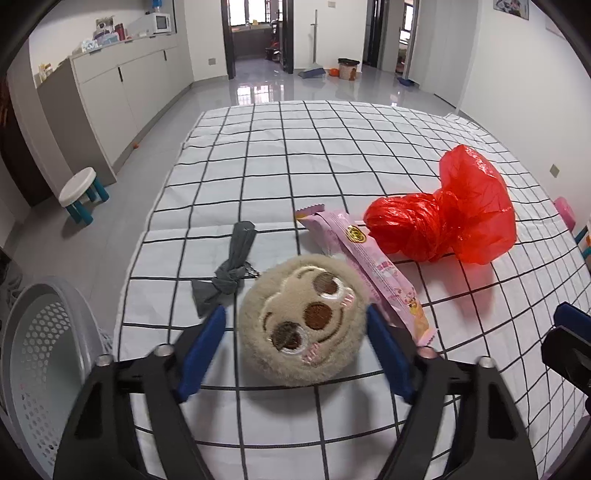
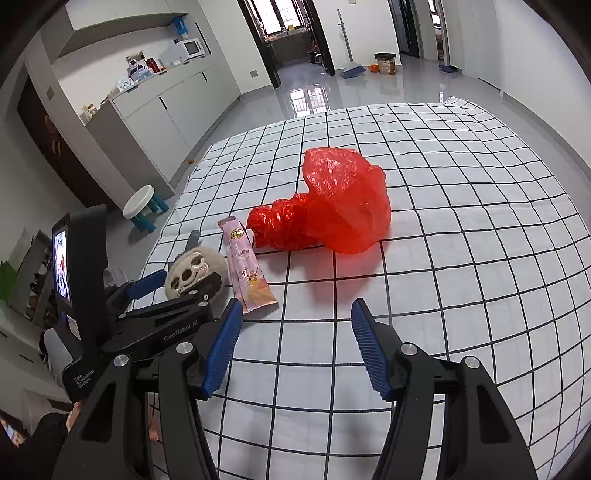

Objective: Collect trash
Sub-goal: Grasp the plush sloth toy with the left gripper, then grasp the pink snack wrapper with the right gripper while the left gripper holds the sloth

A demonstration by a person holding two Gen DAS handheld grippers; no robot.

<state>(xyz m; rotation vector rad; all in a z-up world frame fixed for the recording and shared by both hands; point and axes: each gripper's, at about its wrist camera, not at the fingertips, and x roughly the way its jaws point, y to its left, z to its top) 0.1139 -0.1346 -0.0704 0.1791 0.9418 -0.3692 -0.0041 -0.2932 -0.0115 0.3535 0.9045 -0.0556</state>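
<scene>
Bright, even daylight comes from the far windows (image 1: pixel 255 11), glaring off the glossy floor (image 1: pixel 255 88) beyond the jaws. Edges bow and darken; shadows are soft.

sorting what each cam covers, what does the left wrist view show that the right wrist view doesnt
Only the left wrist view shows the perforated white basket beside the table and the whole knotted grey cloth strip behind the toy; the right wrist view catches only its tip.

Only the right wrist view shows the left gripper's black body with its small screen, and the right gripper open over bare checked cloth.

Both show the plush sloth-face toy between the left gripper's blue fingers, the pink snack wrapper, the red plastic bag and the white stool.
</scene>
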